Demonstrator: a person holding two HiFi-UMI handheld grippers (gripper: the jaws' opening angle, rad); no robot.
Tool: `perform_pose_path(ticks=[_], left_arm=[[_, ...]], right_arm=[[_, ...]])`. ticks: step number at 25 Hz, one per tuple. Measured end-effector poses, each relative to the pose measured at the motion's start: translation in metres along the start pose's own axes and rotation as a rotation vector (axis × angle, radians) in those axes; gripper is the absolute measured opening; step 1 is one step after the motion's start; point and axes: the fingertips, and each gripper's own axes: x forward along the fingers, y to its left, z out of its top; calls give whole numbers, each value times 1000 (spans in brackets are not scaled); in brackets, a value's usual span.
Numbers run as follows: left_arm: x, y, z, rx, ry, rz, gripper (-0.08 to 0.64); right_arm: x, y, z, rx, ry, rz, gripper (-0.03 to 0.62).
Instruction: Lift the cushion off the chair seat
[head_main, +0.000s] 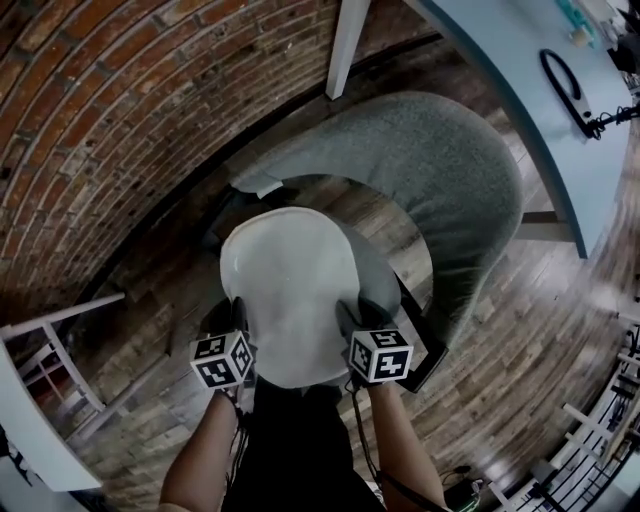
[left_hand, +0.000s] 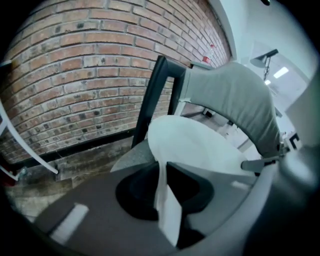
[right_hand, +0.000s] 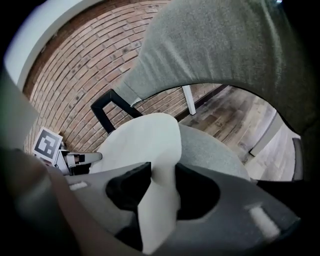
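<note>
Cushion (head_main: 290, 290): white, rounded, thin. Spread over the grey seat (head_main: 385, 275) of the chair (head_main: 450, 170), nearer than the backrest, with its near edge caught at two points by the two grippers. Seen from the left gripper view (left_hand: 195, 145) as tilted, near edge highest. Contact of the far edge with the seat not determinable.

Brick wall (head_main: 120, 120): red-brown, along the far left of the scene, dark skirting at its foot.

Floor (head_main: 540, 330): worn wooden boards, under and to the right of the chair.

Table (head_main: 530, 110): pale blue top, far right, carrying a black looped item (head_main: 566, 88); white leg (head_main: 346, 45) beyond the chair.

Chair: grey fabric backrest curving round the far and right sides of the seat; black frame post (left_hand: 150, 100) on the left side, in front of the wall.

Left gripper (head_main: 234, 318): at the near left edge of the cushion, pointing steeply down. Clenched on a fold of the white cushion, fabric squeezed flat between the dark pads (left_hand: 162, 175).

Right gripper (head_main: 356, 316): at the near right edge of the cushion, level with the left one and well apart from it. Likewise clamped on the cushion, a thicker white fold standing between the pads (right_hand: 160, 182).

Marker cubes (head_main: 222, 360): black-and-white squares, one on each gripper, nearest to the person.
</note>
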Motion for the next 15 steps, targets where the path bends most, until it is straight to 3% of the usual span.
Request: perform_pose_path(ticks=[6,15], left_arm=[[-40,-22,12,10,-46,-1,38],[-160,-64,62,92,-170,9,41]], right_arm=[[-45,14,11,-6,-29,-4,114],[-162,53,55,-67,-139,29,95]])
